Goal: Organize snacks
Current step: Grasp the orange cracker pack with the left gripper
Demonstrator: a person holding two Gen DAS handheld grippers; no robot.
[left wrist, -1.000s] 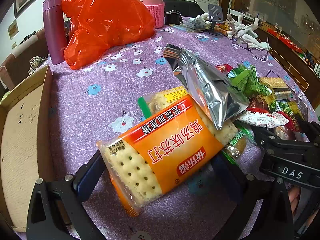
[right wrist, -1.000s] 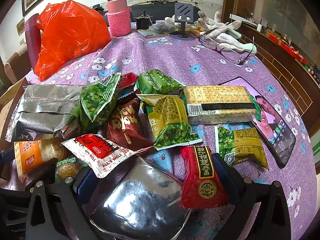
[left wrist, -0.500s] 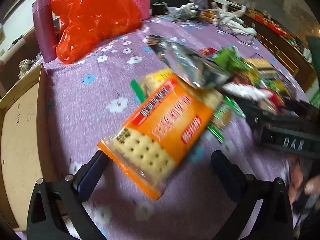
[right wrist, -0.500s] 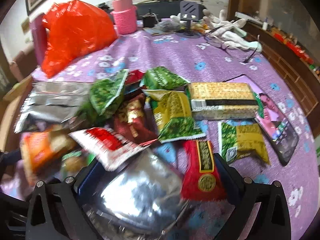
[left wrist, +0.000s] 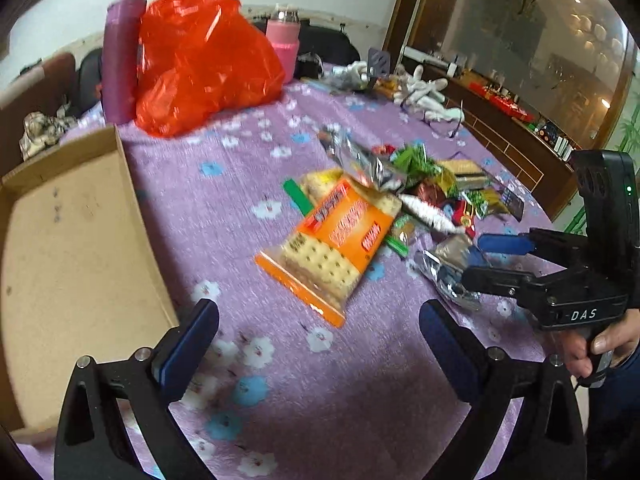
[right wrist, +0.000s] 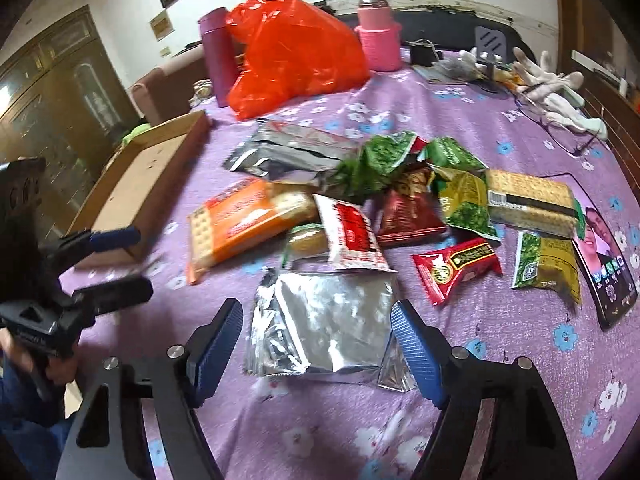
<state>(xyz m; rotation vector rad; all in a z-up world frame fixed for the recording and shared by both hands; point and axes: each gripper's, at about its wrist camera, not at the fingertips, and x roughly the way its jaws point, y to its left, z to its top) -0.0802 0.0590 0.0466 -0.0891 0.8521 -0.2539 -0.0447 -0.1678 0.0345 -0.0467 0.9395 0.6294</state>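
Note:
An orange cracker packet (left wrist: 332,248) (right wrist: 236,224) lies flat on the purple flowered cloth, just ahead of my left gripper (left wrist: 318,318) (right wrist: 132,262). That gripper is open with nothing between its fingers. My right gripper (right wrist: 316,316) (left wrist: 474,258) straddles a silver foil packet (right wrist: 328,320) (left wrist: 444,268); its jaws are closing and stand close to the packet's edges. A heap of green, red and yellow snack packets (right wrist: 400,184) lies beyond it. An open cardboard box (left wrist: 60,260) (right wrist: 144,184) sits at the table's left edge.
At the back stand a red plastic bag (right wrist: 296,52), a purple flask (right wrist: 218,56) and a pink bottle (right wrist: 378,40). A phone (right wrist: 604,256), glasses (right wrist: 560,136) and white gloves (right wrist: 552,84) lie at the right. A cracker block (right wrist: 528,200) borders the heap.
Both grippers have drawn back and risen. The orange packet, earlier between my left fingers, now lies ahead of them. My right jaws have narrowed around the silver packet.

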